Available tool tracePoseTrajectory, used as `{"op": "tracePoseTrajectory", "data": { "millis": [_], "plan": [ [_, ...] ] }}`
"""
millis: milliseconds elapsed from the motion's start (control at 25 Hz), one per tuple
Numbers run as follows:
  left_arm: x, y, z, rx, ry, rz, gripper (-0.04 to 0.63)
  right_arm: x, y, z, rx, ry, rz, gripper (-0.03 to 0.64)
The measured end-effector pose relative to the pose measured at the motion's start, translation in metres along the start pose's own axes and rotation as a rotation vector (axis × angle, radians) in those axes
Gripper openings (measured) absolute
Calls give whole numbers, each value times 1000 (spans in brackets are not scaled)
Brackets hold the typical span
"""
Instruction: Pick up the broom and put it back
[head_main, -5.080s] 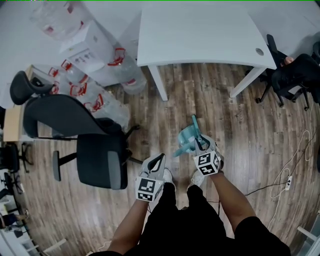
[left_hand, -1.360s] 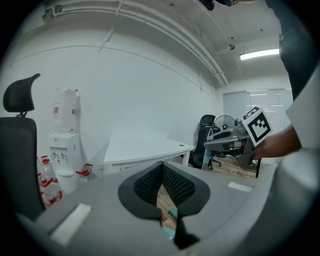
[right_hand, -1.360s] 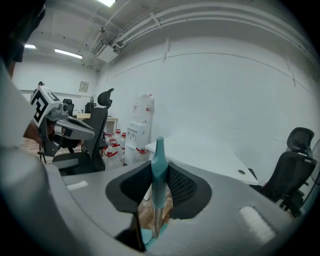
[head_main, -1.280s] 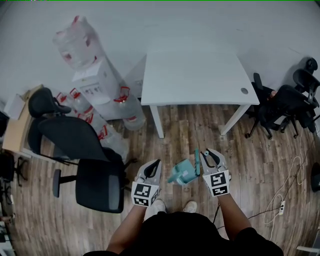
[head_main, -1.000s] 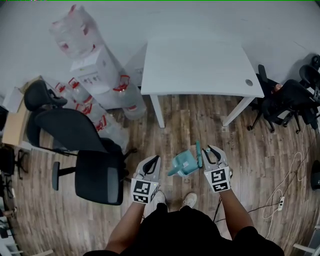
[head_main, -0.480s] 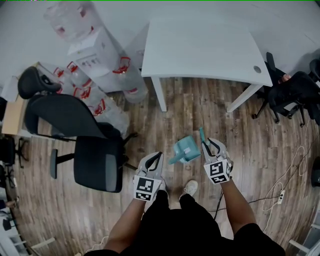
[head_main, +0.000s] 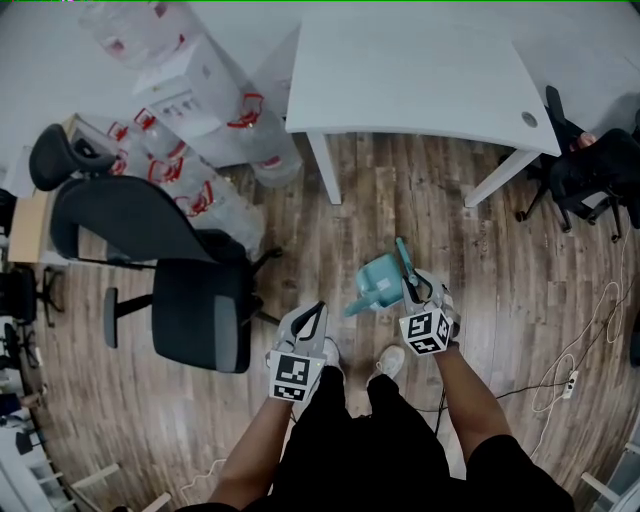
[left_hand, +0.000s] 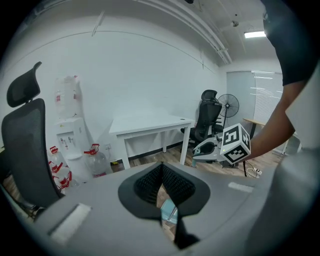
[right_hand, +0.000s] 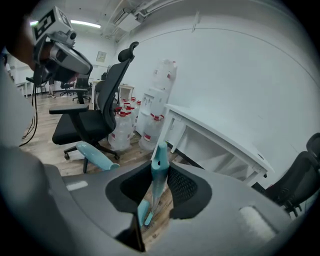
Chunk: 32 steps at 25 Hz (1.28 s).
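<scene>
Teal plastic broom (head_main: 378, 282): held by my right tongs (head_main: 414, 288), which are clamped on the thin handle near its top end. The head hangs below the grip, over the wood floor (head_main: 480, 250), at 12 o'clock from my shoes (head_main: 392, 362). I cannot tell whether it clears the boards. My left tongs (head_main: 310, 318) are closed tip to tip with nothing between them, at 8 o'clock from the broom.

Likely faults from this state:

1. Swing. The grip is a single point high on the handle, so the head can pivot and twist the handle between the pads.
2. Slip. The handle is smooth and narrow, and a jolt could let it slide down through the pads.
3. Snag. The office chair (head_main: 190, 310) base at 9 o'clock and the table (head_main: 420, 80) leg at 12 o'clock could catch the head.
4. No second support. My left tongs carry nothing.
</scene>
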<state>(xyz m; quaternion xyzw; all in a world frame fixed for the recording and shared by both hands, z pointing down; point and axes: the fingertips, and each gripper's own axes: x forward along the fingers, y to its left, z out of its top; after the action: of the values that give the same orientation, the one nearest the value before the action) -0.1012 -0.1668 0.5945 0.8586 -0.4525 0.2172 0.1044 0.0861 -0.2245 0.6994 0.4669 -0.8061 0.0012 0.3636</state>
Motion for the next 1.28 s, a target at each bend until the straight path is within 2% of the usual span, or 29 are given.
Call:
{"op": "tracePoseTrajectory", "data": {
  "millis": [320, 1280],
  "plan": [
    [-3, -6, -21, -64, 30, 1, 17, 0, 25, -7, 21, 10, 24, 100],
    [-14, -4, -34, -98, 41, 5, 17, 9, 76, 14, 71, 23, 128, 112]
  ]
}}
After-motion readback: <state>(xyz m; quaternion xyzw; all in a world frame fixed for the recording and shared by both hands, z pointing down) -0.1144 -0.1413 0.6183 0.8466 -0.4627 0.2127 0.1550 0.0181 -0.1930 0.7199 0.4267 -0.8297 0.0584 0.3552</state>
